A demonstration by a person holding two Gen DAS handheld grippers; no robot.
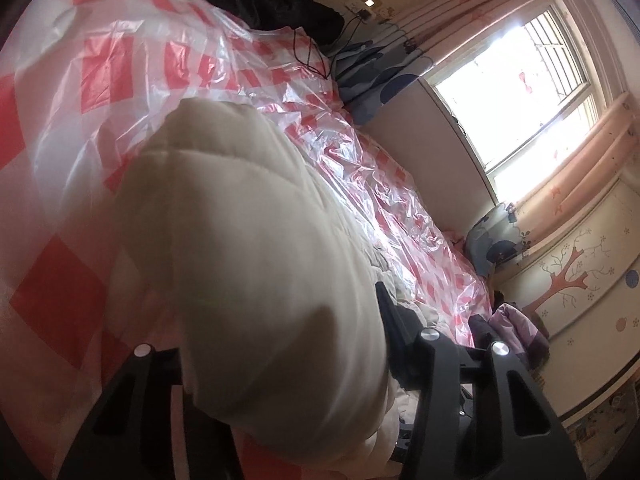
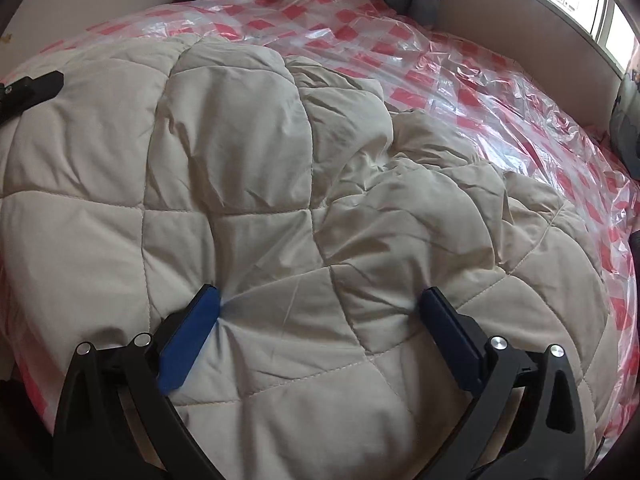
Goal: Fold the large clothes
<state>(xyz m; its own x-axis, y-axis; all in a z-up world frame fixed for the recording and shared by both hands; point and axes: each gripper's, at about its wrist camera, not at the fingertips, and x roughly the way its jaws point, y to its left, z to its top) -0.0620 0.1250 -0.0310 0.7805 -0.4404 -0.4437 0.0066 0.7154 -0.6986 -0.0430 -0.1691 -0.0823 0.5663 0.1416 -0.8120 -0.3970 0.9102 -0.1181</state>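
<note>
While the cream quilted padded garment (image 2: 280,200) lies bunched across the bed, on the clear plastic sheet with red checks (image 2: 460,80), we see one bulky piece of clothing and no second one in work. In the left wrist view a thick fold of it (image 1: 260,260) fills the space between the left gripper (image 1: 280,344) arms; the pads themselves are hidden by the fabric, so we judge it clamped on that fold but cannot see the contact. The right gripper (image 2: 320,308) stands with its jaws wide apart, its two blue pads (image 2: 192,336) resting against the quilt with no fabric pinched between them.

We expect the garment to be soft, springy and fairly light for its size. It will slump and billow instead of creasing sharply, and the smooth shell may slide on the plastic sheet. A hold is best taken at a stitched seam or the outer edge, where the padding is thinner and a jaw can close fully; a grab in the middle of a puffy panel is likely to slip out.

By count: two grippers, one garment, one plastic sheet, a dark bundle (image 1: 272,0) at the far end of the bed, two patterned blue pillows (image 1: 376,80), and one window (image 1: 532,92).
</note>
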